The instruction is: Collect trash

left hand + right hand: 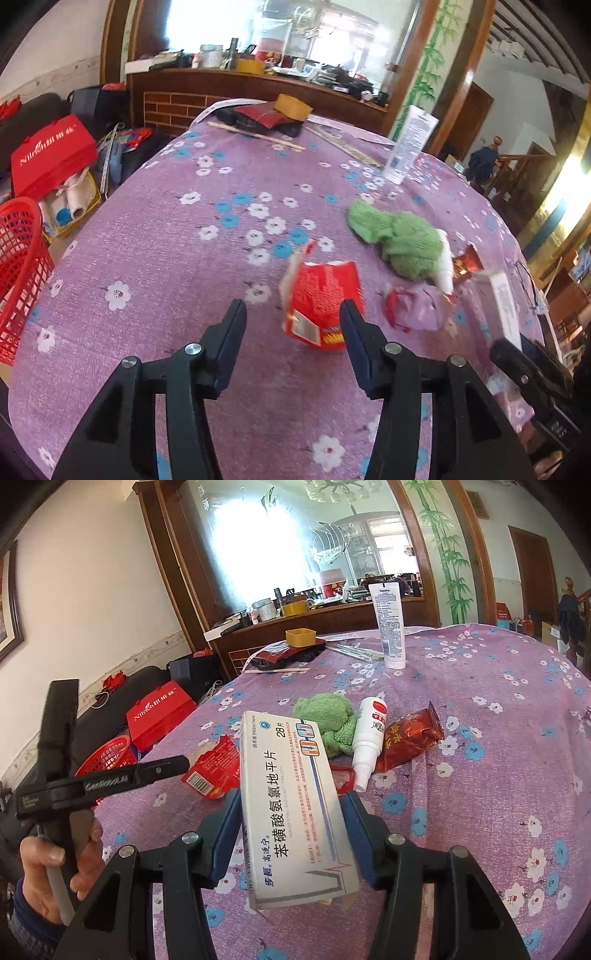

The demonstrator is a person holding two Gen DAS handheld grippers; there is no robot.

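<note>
My right gripper [291, 797] is shut on a white medicine box [291, 801] and holds it above the purple flowered tablecloth [480, 812]. My left gripper [293, 314] is open just short of a torn red snack wrapper [321, 299], which also shows in the right wrist view [216, 771]. A crumpled purple and red wrapper [417, 306] lies right of it. A dark red snack packet [406, 738] and a small white spray bottle [367, 734] lie beside a green cloth [328, 720]. The box also shows in the left wrist view [504, 306].
A red mesh basket [18, 273] stands off the table's left edge, with a red gift bag [51, 155] behind it. A tall white tube [389, 624], wooden sticks [255, 134] and a yellow tin [293, 107] stand at the far side of the table [147, 258].
</note>
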